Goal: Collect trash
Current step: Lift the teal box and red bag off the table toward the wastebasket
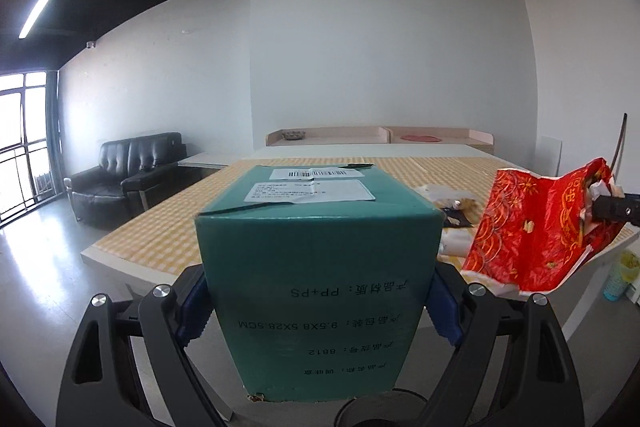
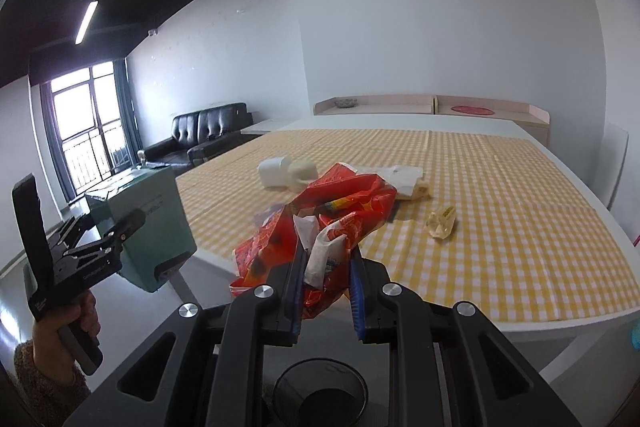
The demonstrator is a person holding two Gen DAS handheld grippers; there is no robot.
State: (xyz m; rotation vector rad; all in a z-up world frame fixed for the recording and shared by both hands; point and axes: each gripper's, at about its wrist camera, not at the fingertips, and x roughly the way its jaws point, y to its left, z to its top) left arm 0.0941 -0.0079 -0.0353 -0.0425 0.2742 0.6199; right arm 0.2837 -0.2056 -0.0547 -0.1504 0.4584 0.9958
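In the left wrist view, the left claw point(image 1: 316, 303) gripped a green box point(image 1: 316, 267) off the worktop point(image 1: 160, 227). In the right wrist view, the right claw point(image 2: 326, 291) clamped a red bag point(image 2: 344, 199) above a black bin point(image 2: 320, 391); white cups point(image 2: 286, 173) and a wrapper point(image 2: 440, 225) remained uncollected.

White walls point(image 1: 360, 47), black sofa point(image 1: 132, 171), bright window point(image 2: 86, 131).

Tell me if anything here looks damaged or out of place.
The green box in the left tool has a torn top edge and its print is upside down. Crumpled wrappers and white cups litter the checked table.
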